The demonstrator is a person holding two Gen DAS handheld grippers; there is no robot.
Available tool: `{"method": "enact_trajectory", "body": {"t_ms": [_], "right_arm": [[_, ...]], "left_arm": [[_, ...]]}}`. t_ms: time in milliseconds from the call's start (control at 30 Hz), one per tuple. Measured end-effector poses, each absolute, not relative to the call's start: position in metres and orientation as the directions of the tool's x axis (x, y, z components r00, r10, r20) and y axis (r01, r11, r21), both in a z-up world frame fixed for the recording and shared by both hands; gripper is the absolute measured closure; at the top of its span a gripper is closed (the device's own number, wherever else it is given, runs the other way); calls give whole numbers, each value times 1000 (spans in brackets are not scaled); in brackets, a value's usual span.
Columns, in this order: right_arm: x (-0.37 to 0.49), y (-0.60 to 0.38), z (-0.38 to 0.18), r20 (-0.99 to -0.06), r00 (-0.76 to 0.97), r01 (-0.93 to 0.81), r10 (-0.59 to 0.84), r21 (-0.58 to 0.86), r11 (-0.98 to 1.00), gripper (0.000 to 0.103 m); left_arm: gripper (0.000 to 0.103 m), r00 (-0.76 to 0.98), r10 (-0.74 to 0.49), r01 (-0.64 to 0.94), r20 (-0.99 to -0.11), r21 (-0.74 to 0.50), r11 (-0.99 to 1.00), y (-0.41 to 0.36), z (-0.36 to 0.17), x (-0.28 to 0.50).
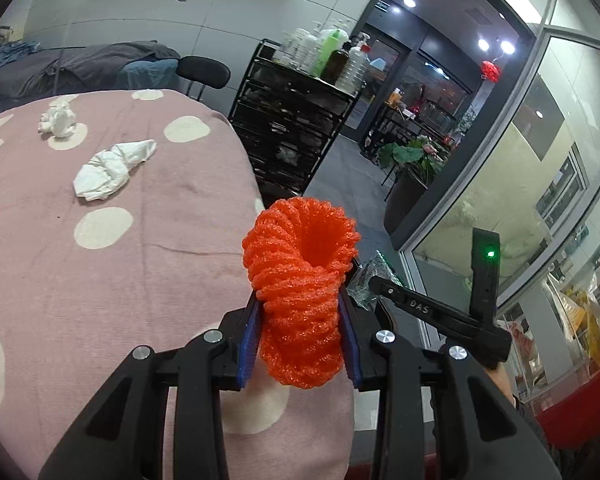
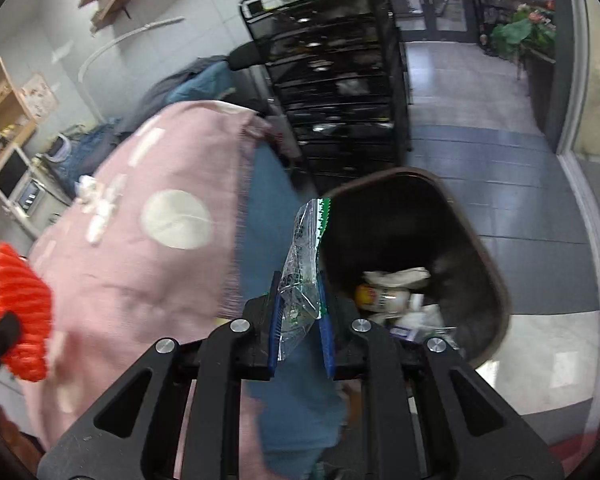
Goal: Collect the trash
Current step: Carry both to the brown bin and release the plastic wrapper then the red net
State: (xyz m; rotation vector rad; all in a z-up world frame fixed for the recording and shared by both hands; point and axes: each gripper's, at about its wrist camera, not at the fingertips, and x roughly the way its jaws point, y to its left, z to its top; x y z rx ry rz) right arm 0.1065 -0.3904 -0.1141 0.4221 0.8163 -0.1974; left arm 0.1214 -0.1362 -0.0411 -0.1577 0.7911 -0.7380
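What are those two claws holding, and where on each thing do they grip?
Left gripper clamps the orange foam net at its lower half; right gripper pinches the clear plastic bag at its bottom.

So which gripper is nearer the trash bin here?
Right. The right gripper, shut on a clear plastic bag, is beside the trash bin; the left gripper holds orange foam netting over the bed.

Right claw (image 2: 300,316) clamping clear plastic bag (image 2: 302,264) beside bin (image 2: 496,276)

Glossy clear plastic bag (image 2: 300,280)
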Motion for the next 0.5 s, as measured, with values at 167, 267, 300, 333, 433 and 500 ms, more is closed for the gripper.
{"method": "enact_trajectory", "body": {"t_ms": [167, 267, 300, 333, 433, 500], "right_arm": [[110, -407, -144, -780, 624, 376, -51, 243, 894, 86], [115, -414, -160, -803, 593, 392, -57, 226, 892, 86], [116, -415, -165, -809, 584, 399, -64, 218, 891, 86], [117, -417, -171, -816, 574, 407, -71, 210, 889, 86], [121, -422, -190, -837, 544, 421, -55, 216, 881, 83], [123, -424, -200, -848, 527, 437, -56, 214, 874, 68]], "left_arm": [[69, 424, -661, 598, -619, -357, 718, -170, -49, 114], [69, 404, -658, 623, -636, -335, 706, -187, -54, 111], [69, 394, -657, 632, -642, -330, 702, -193, -56, 111], [69, 389, -656, 636, -647, -326, 699, -197, -57, 110], [69, 374, -650, 652, -661, -312, 692, -208, -62, 108], [69, 366, -648, 659, -668, -306, 687, -213, -65, 106]]}}
